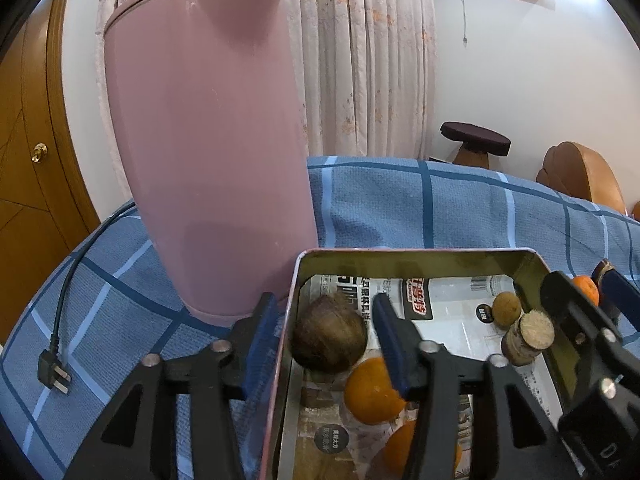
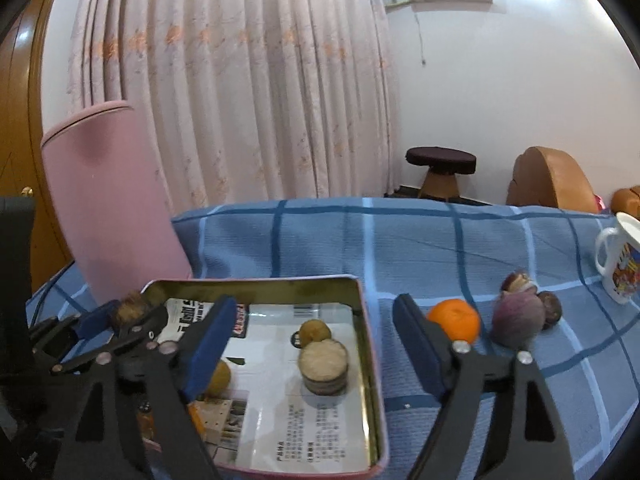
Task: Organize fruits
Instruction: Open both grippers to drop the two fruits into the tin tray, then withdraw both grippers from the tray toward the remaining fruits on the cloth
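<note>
A metal tin tray (image 1: 528, 266) (image 2: 366, 320) lined with newspaper lies on the blue checked cloth. It holds a brown fuzzy fruit (image 1: 328, 334), two oranges (image 1: 372, 394), a small yellow-brown fruit (image 2: 315, 332) and a cut cylindrical piece (image 2: 323, 366). My left gripper (image 1: 326, 320) is open, its fingers astride the tray's left wall with the brown fruit between them. My right gripper (image 2: 314, 322) is open above the tray's right edge. Outside the tray to the right lie an orange (image 2: 456, 318) and a purple fruit (image 2: 518, 320) with small dark ones beside it.
A tall pink kettle (image 1: 208, 140) stands just left of the tray, its black cord and plug (image 1: 54, 372) on the cloth. A white printed mug (image 2: 622, 264) stands at the far right. Curtain, stool and chair are beyond the table.
</note>
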`<state>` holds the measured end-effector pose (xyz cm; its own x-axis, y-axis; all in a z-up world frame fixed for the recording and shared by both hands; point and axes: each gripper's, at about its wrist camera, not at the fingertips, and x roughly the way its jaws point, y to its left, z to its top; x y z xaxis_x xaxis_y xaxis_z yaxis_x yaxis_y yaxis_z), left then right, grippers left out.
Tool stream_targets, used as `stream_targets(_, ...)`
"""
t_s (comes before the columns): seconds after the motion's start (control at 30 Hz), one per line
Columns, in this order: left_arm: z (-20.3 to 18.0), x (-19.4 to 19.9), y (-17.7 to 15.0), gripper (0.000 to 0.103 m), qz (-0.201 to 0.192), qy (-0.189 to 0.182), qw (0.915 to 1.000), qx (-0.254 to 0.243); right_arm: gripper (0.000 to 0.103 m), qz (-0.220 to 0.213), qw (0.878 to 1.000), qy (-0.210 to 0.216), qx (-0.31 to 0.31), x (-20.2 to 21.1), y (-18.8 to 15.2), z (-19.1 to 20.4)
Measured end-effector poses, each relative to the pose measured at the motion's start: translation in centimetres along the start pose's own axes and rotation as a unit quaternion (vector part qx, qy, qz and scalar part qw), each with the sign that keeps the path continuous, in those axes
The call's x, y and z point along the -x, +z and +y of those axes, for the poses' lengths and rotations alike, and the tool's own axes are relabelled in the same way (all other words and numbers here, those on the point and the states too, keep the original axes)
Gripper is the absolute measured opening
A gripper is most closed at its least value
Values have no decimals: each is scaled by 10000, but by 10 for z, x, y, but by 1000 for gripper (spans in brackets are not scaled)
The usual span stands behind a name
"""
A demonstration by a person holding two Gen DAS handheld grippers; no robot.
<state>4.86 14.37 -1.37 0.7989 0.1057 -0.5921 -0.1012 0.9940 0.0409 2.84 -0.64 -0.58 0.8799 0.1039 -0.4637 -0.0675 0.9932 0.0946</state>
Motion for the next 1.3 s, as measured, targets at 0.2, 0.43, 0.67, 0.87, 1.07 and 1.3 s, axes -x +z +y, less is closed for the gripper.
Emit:
stream_targets(0.2,-5,6,-2,70,-125,77,9998,-108,87,23,9999,-21,-105,3,0,-7)
stream_targets(0.43,-8,8,-2,70,-155,102,9997,-132,88,26,9999,-33,-120,5,-1,-10)
stream_targets(0.67,-9,9,-3,70,-170,91,9997,-131,88,20,9999,-36,-132,7,-2,-13)
stream_targets(0.87,-9,11,-4,70,-218,82,9997,-118,88,20,9999,-97,-138,8,-1,-15)
stream_targets(1.07,-7,14,-4,70,-263,9,9996,-45,88,21,9996,-212,-158,10,0,-21)
stream_targets(1.3,-6,16,-4,70,-325,-41,9995,9,88,-67,9994,-345,-7,14,0,-21)
